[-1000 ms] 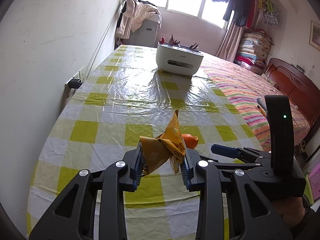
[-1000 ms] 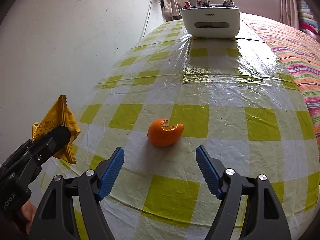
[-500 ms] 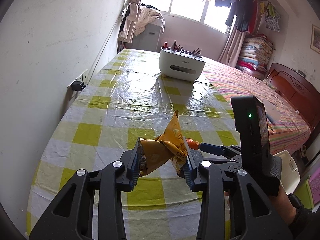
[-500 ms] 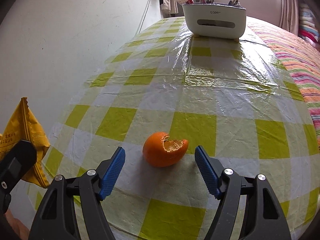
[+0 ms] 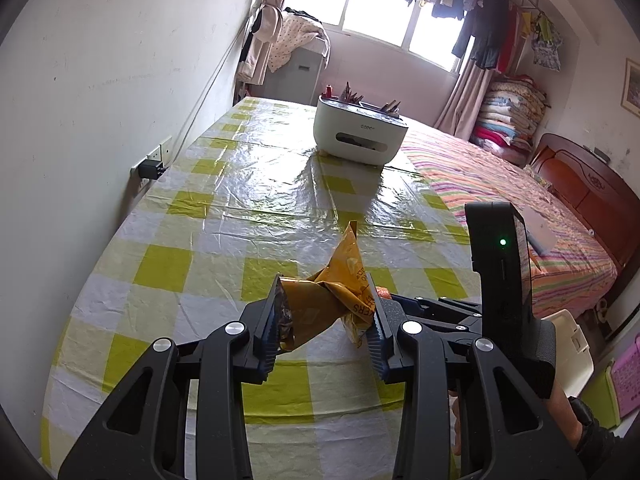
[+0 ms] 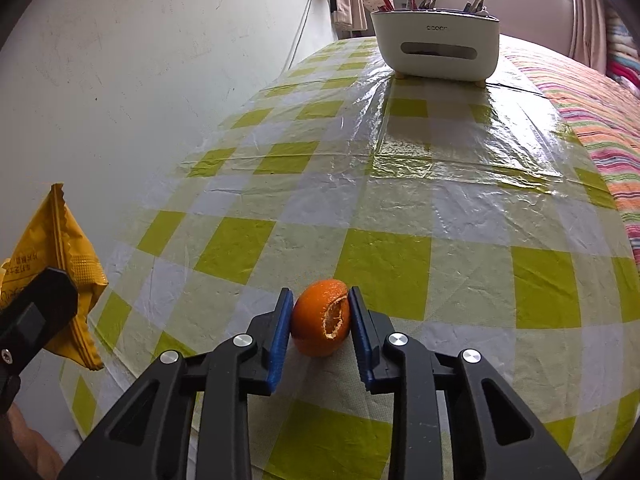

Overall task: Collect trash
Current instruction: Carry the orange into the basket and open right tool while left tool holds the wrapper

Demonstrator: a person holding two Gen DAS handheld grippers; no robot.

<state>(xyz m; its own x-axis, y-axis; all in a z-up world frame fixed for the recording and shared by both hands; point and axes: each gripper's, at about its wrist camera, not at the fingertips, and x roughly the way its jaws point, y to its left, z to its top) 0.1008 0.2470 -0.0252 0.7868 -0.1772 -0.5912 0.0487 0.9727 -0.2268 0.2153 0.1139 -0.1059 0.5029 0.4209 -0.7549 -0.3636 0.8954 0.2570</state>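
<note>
From the left wrist view, the crumpled yellow foil snack wrapper [image 5: 332, 300] carries dark print; only the letters "ERS" near its lower right edge can be read. The left gripper [image 5: 322, 330] has its blue ribbed pads pressed against both sides of that wrapper, jaws partly closed, holding it above the yellow-and-white checked plastic tablecloth [image 5: 224, 216], which is glossy and creased. Farther along the table stands a white rounded plastic bin [image 5: 358, 132] with a slot in its front and small grey lettering too blurred to read here; pointed scraps stick up from its top. Just right of the wrapper sits the right gripper [image 5: 390, 300], its black body and upright black box with a green light blocking part of the striped bedspread [image 5: 500, 184]. A sliver of orange shows at its tips. A black plug [image 5: 150, 169] sits in the wall socket on the left.

From the right wrist view, the bin's [image 6: 438, 46] lettering looks like "ocoon", though I cannot be sure. The right gripper [image 6: 320, 326] is clamped on a hollow orange peel [image 6: 320, 320], pads tight on both sides, the torn edge facing the camera; the peel rests on the tablecloth [image 6: 400, 200] near the front edge. At far left the wrapper [image 6: 60, 248] shows small sideways characters, unreadable, behind a black finger of the left gripper [image 6: 36, 312].
</note>
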